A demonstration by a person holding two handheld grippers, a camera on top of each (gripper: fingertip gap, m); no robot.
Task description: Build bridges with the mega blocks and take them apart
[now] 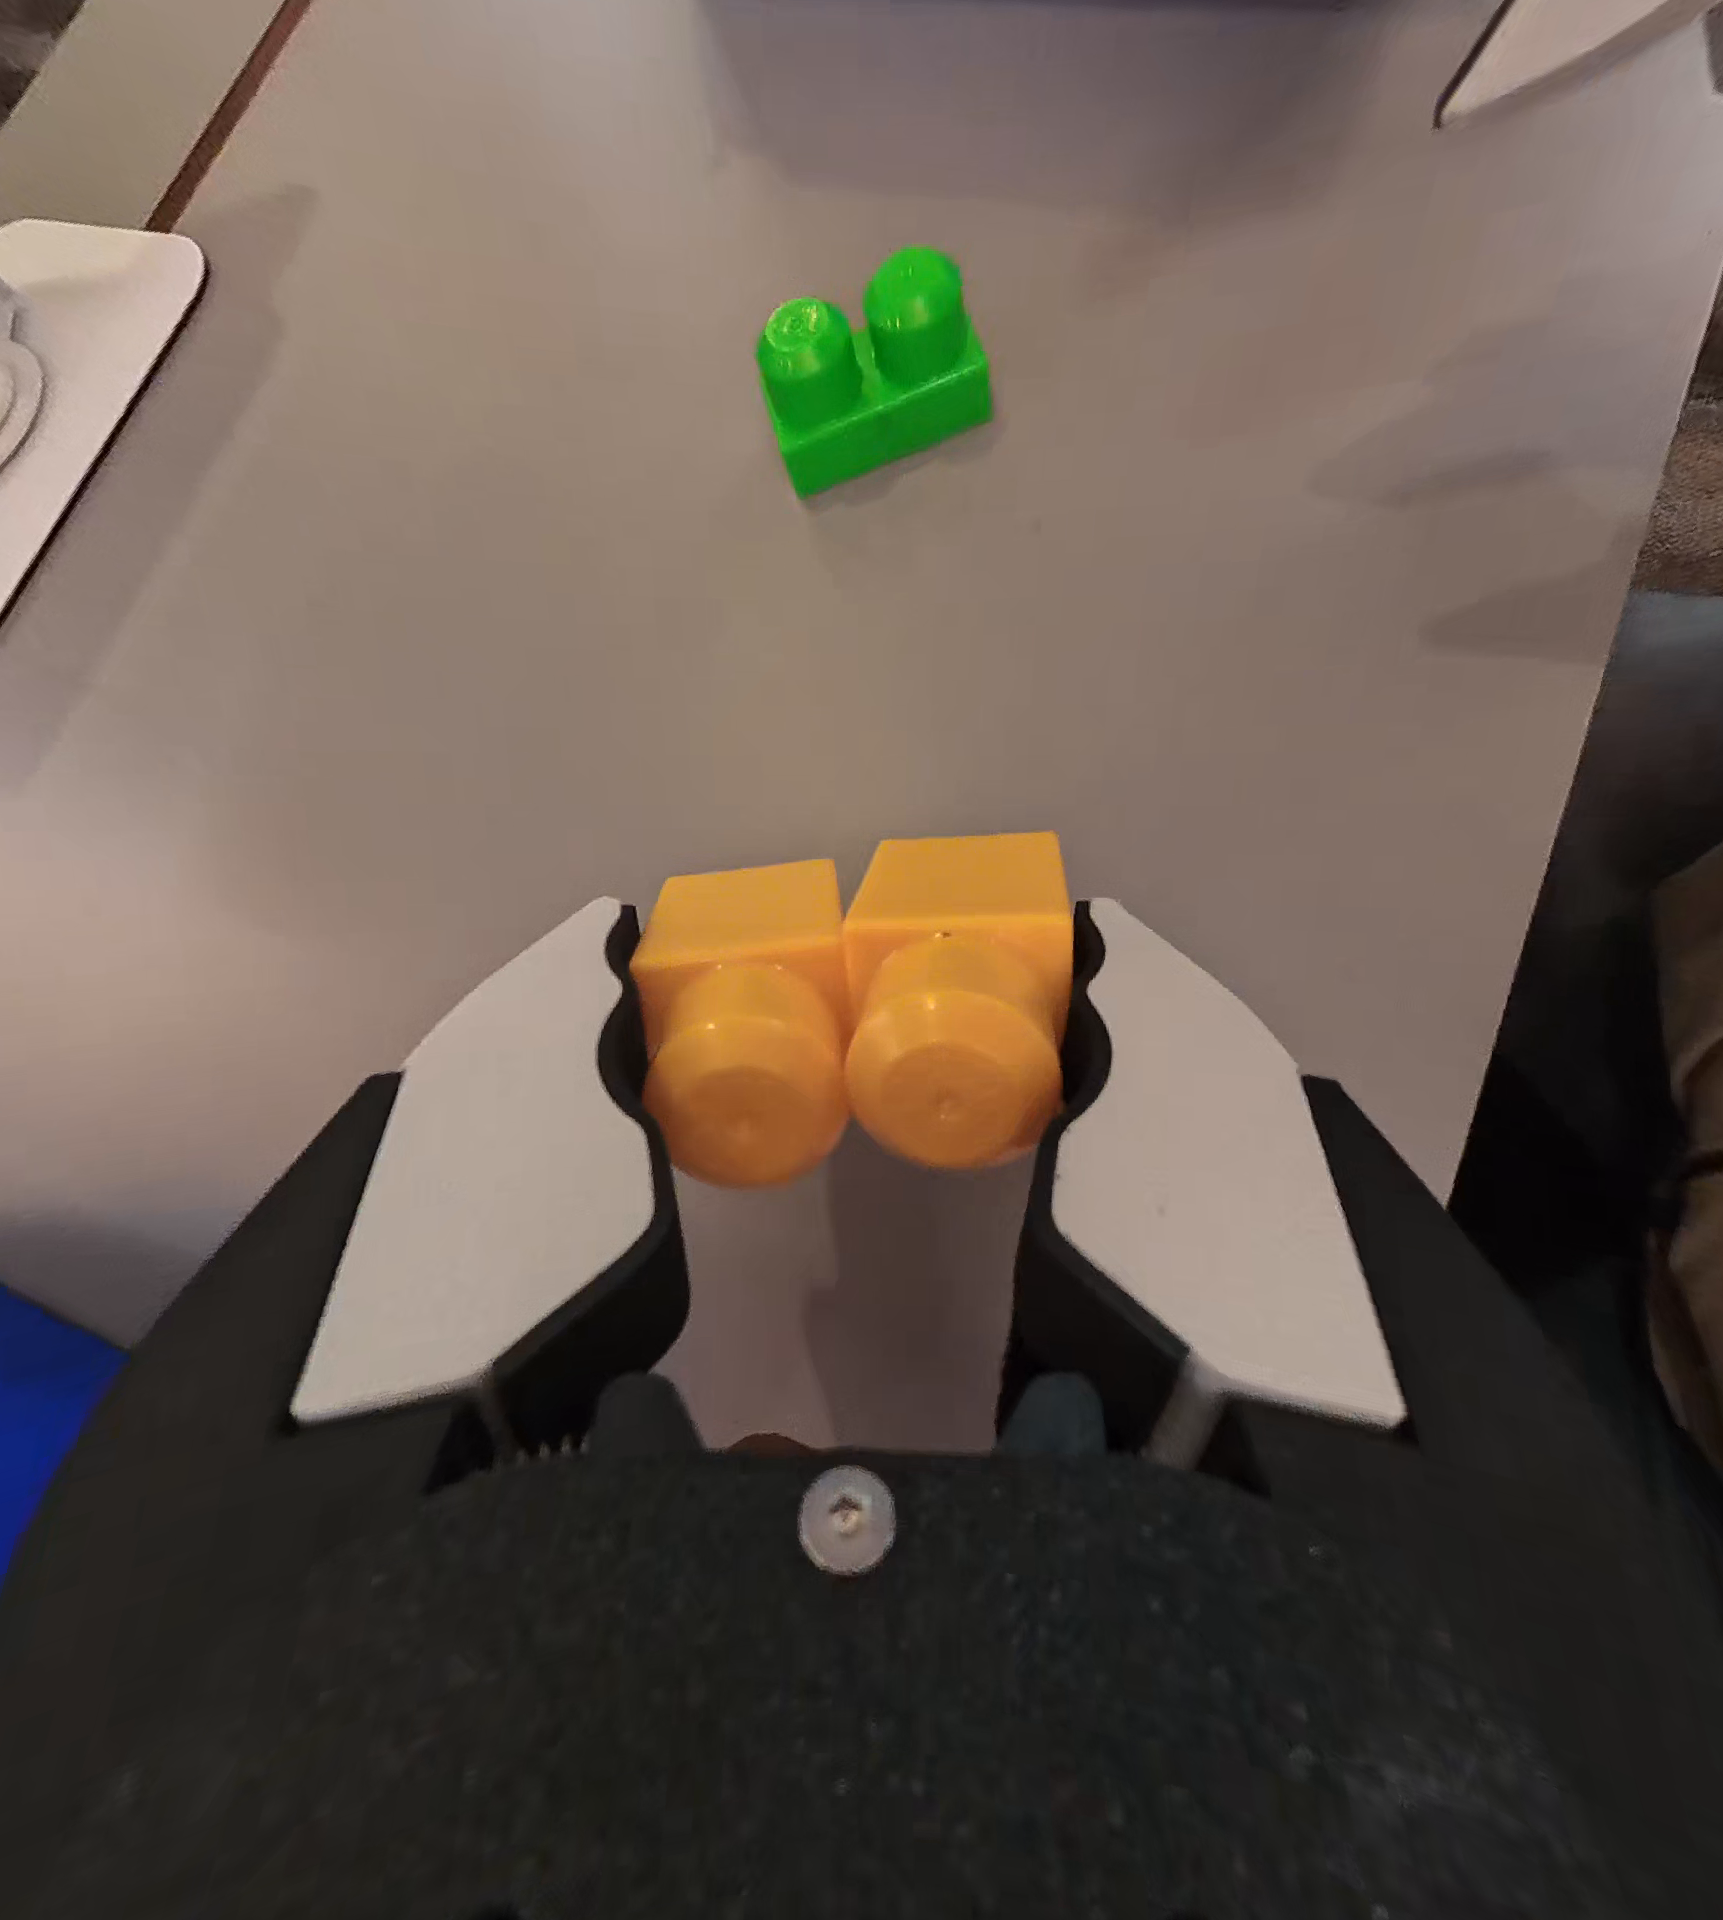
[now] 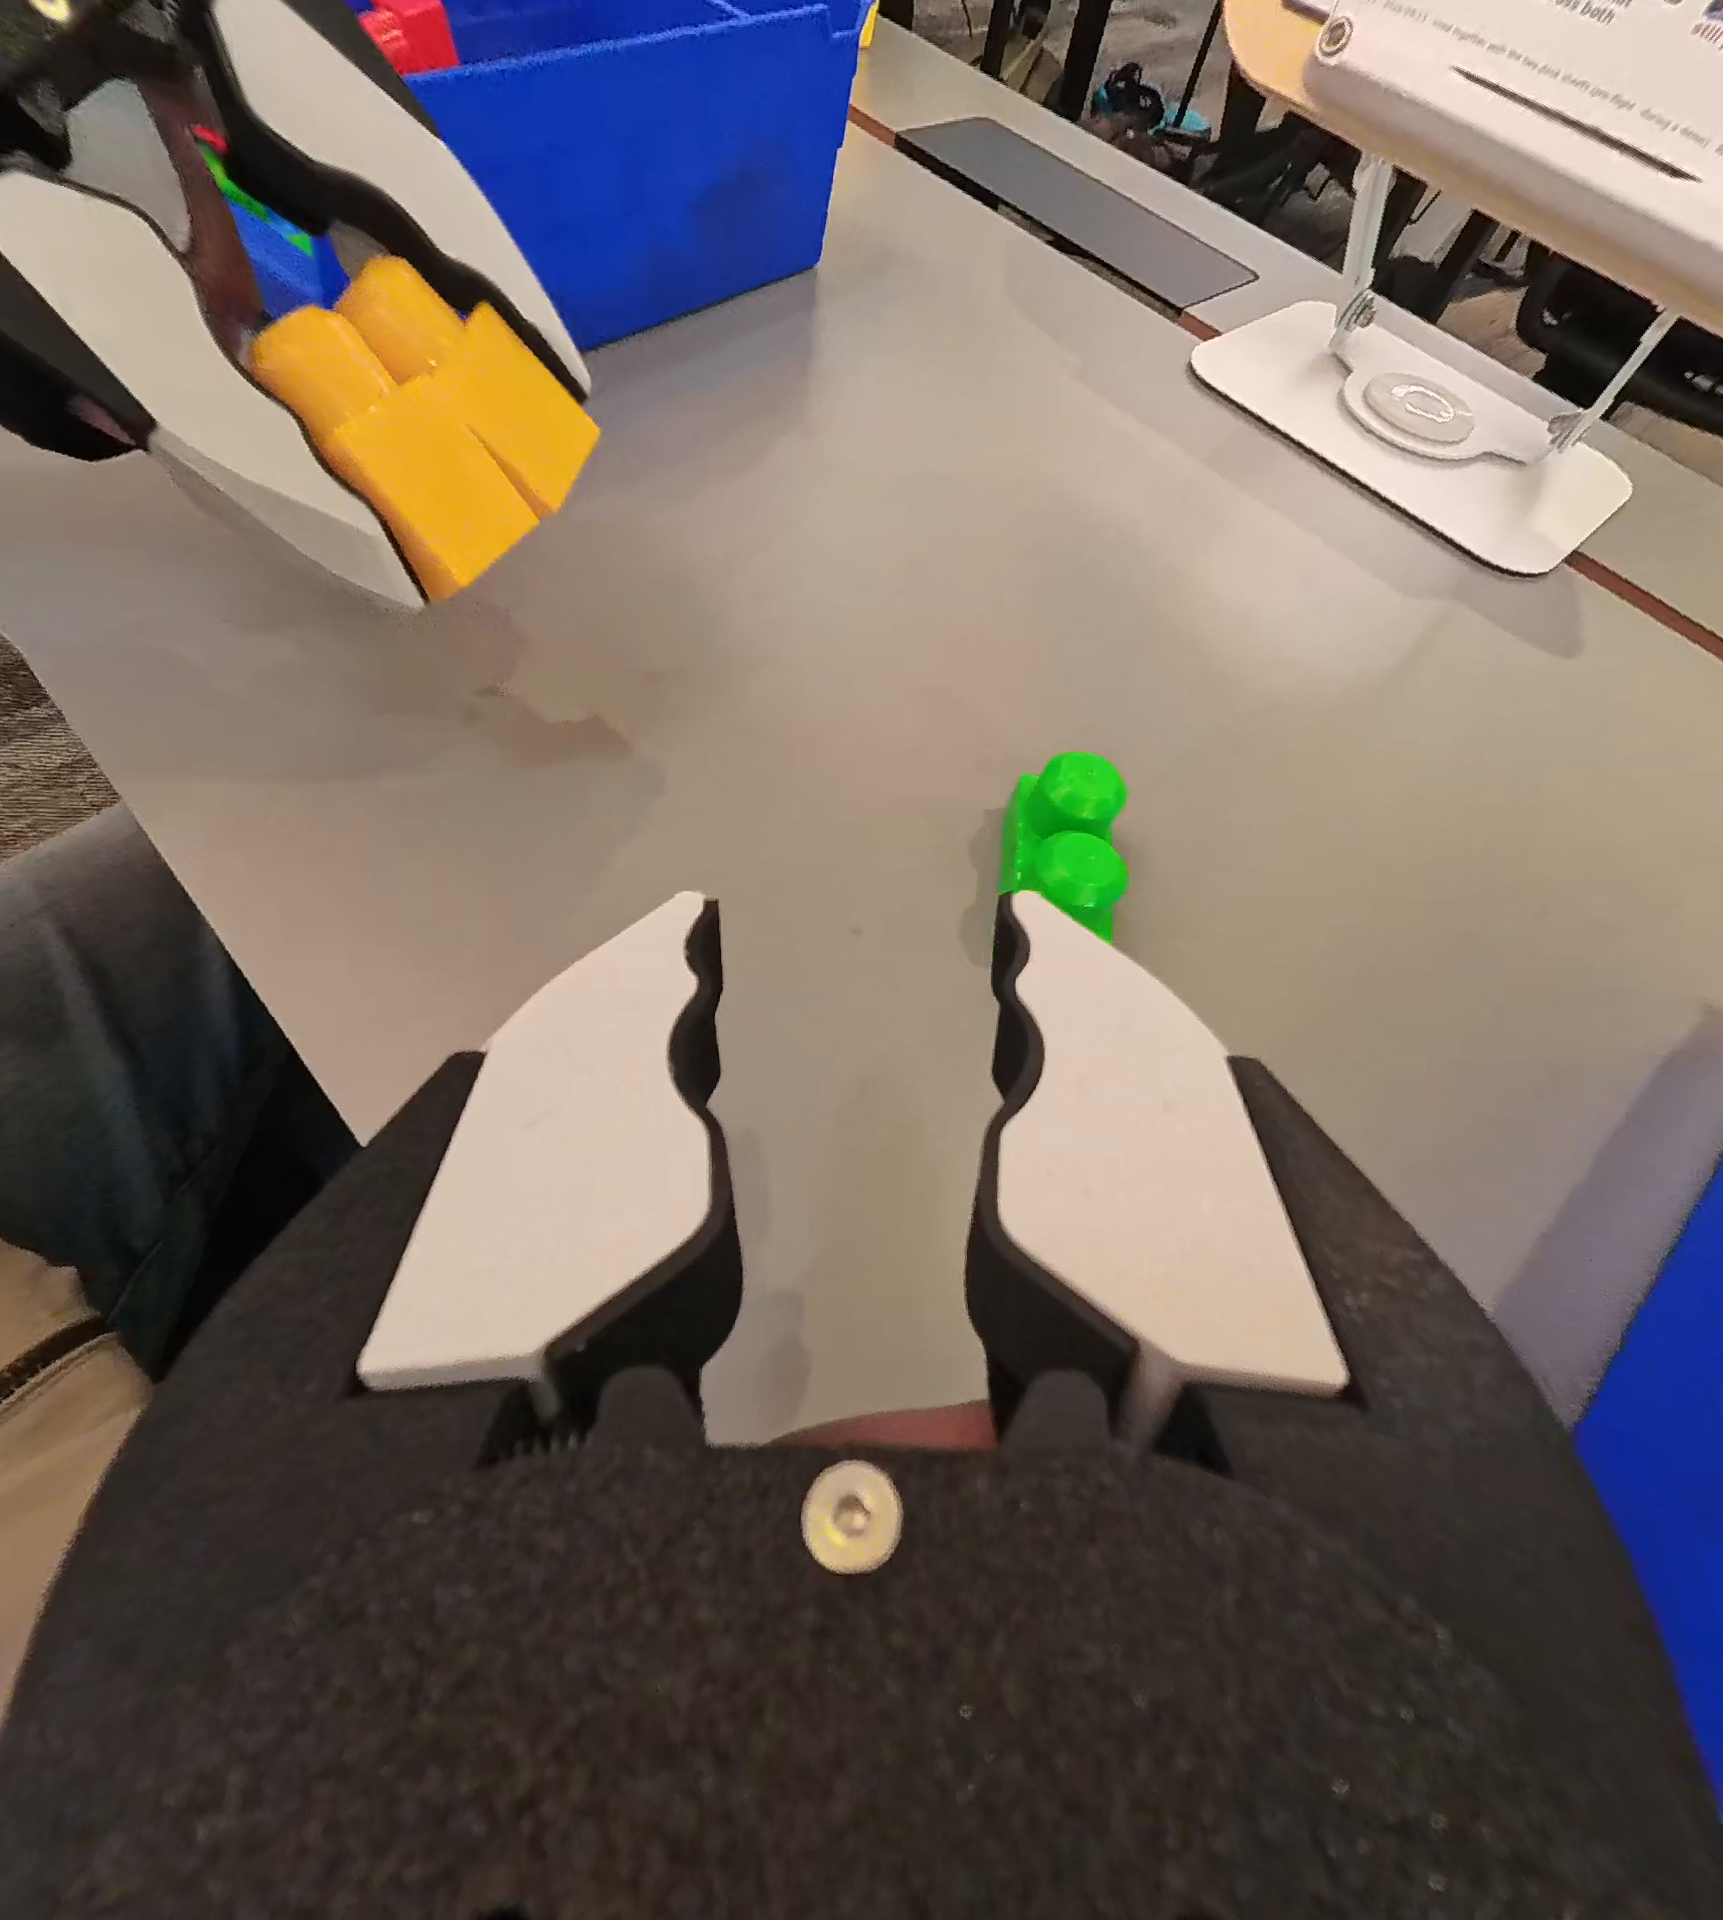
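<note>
**Left tongs carry two orange blocks, green block lies on the tabletop**

The left tongs (image 1: 855,1023) are closed on two orange blocks (image 1: 852,997), which sit side by side between the two fingers. Each block has one round stud, and the studs point back toward the camera. The blocks are held in the air above the grey tabletop (image 1: 483,644), not touching it. In the right wrist view the same left tongs (image 2: 483,488) appear at the upper left, tilted down, with the orange blocks (image 2: 441,436) sticking out between the tips.

The green block (image 1: 872,379) has two studs and lies alone on the tabletop, well apart from the orange blocks and farther from the left camera. In the right wrist view the green block (image 2: 1065,842) is just beyond the tip of the right finger, which hides its lower part.

The right tongs (image 2: 855,940) are open and hold nothing; bare tabletop (image 2: 836,644) shows between the fingers.

A blue bin (image 2: 649,156) stands at the far side of the tabletop, behind the left tongs. A white stand (image 2: 1408,436) with a flat base rests at the right, near the edge
</note>
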